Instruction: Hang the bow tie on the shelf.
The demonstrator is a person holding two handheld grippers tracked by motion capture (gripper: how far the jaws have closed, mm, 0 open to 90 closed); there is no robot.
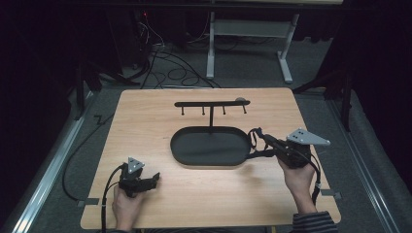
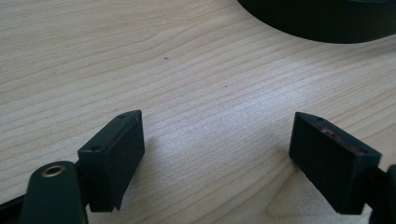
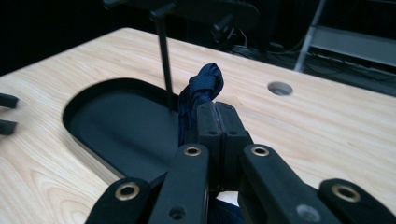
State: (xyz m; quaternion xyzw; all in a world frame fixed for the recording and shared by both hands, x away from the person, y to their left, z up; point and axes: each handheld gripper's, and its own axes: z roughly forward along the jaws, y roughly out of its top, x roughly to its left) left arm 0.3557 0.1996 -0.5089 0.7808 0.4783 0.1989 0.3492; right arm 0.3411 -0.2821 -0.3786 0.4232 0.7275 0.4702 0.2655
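Observation:
A black oval tray (image 1: 194, 148) lies mid-table, with a thin post rising from its far rim to a horizontal bar (image 1: 212, 103) that carries several hooks. My right gripper (image 1: 265, 138) hovers at the tray's right end, shut on a dark navy fabric strap (image 1: 253, 137). In the right gripper view the strap's knotted end (image 3: 205, 84) sticks up past the shut gripper (image 3: 219, 114), with the tray (image 3: 116, 126) and post (image 3: 163, 56) beyond. My left gripper (image 1: 156, 178) rests low at the table's front left. It is open (image 2: 217, 154) over bare wood, with the tray's rim (image 2: 322, 23) ahead.
The wooden table (image 1: 145, 116) has a round hole (image 3: 280, 87) near its far edge. Cables (image 1: 170, 68) and a white table frame (image 1: 211, 43) stand on the floor behind. A metal rail (image 1: 53, 165) runs along the left side.

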